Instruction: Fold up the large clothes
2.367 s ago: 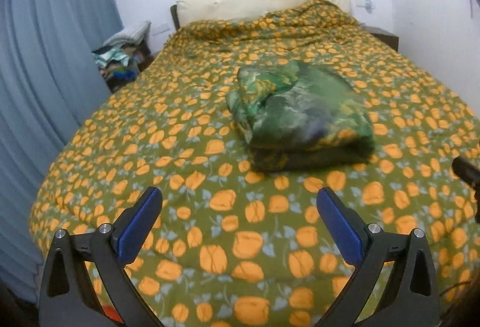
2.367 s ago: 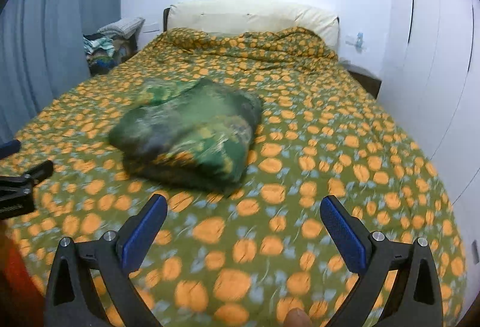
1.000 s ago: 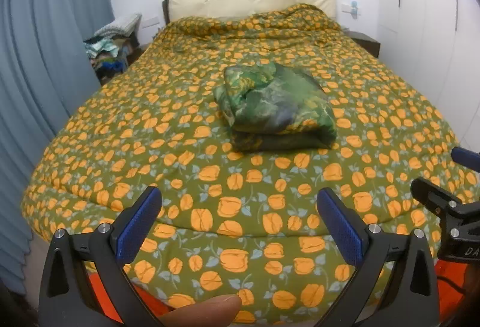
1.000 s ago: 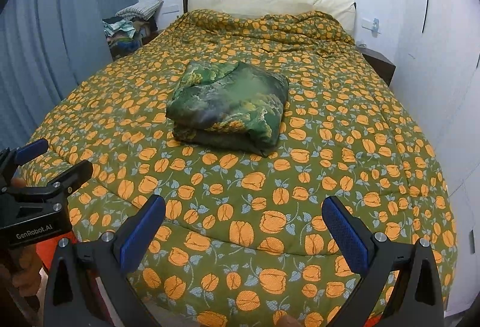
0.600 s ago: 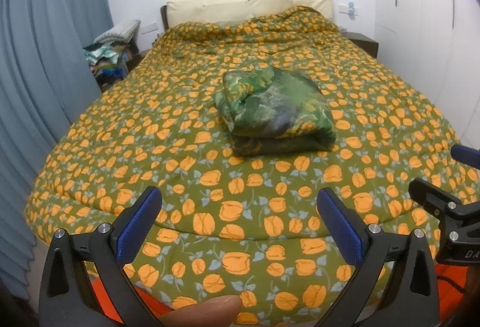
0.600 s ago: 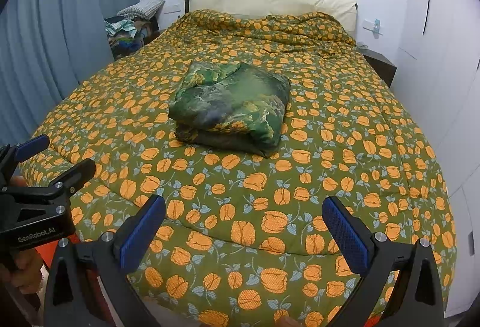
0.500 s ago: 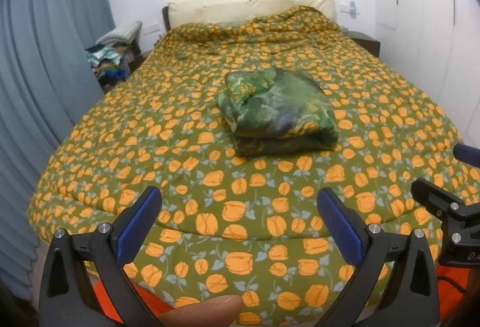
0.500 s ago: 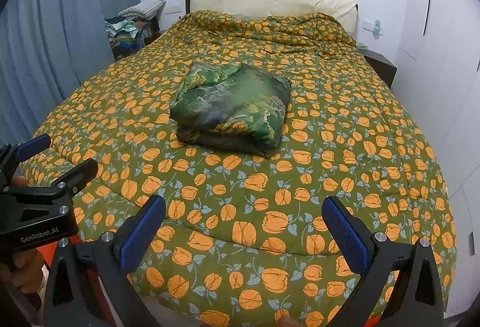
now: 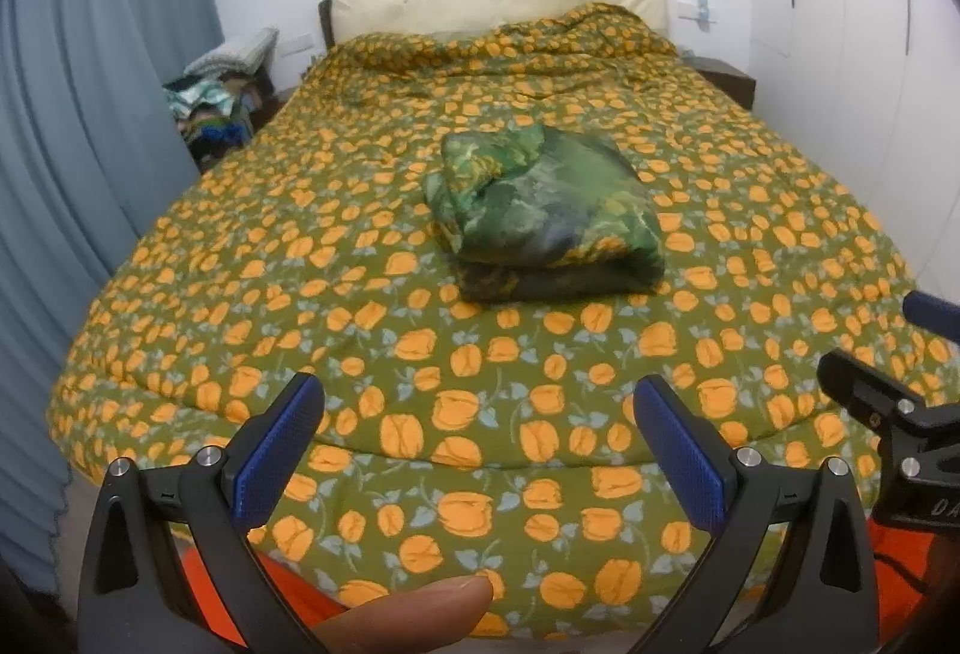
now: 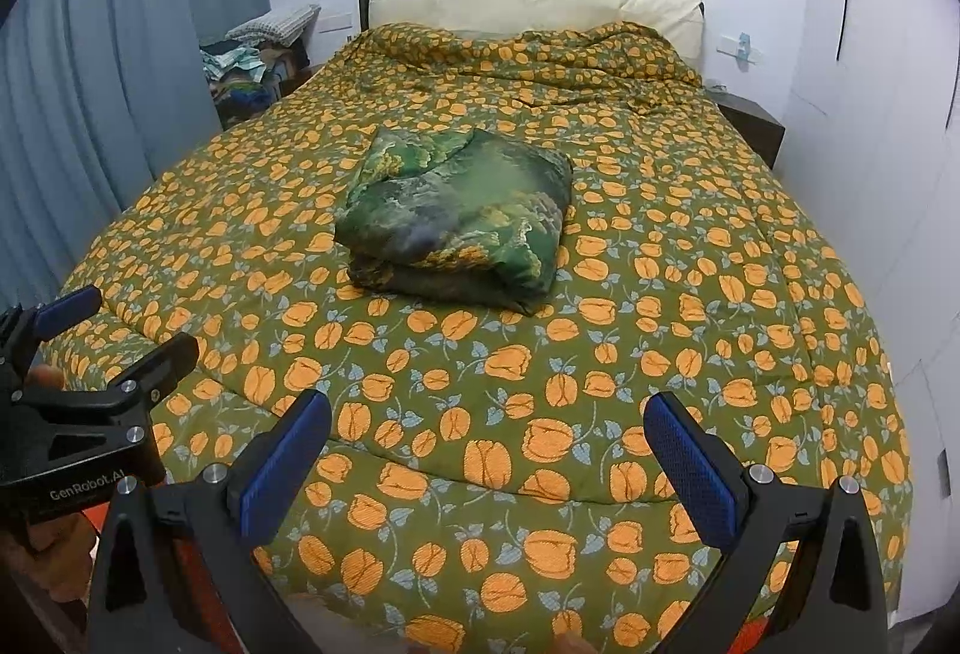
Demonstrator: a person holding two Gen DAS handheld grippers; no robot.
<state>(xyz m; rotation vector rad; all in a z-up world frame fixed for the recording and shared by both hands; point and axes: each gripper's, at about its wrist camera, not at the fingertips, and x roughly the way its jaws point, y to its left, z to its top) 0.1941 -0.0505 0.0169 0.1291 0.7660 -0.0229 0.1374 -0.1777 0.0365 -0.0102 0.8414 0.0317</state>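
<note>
Both grippers, the left gripper [image 9: 480, 438] and the right gripper [image 10: 492, 450], hang spread and empty at the bed's [image 9: 252, 258] foot. Farther off, mid-bed, lies the folded green garment [image 9: 543, 213]: seemingly soft, bulky, probably slippery; best pinched at its thick near edge.

the green patterned garment [image 9: 543, 213] lies folded into a thick bundle mid-bed.
</note>
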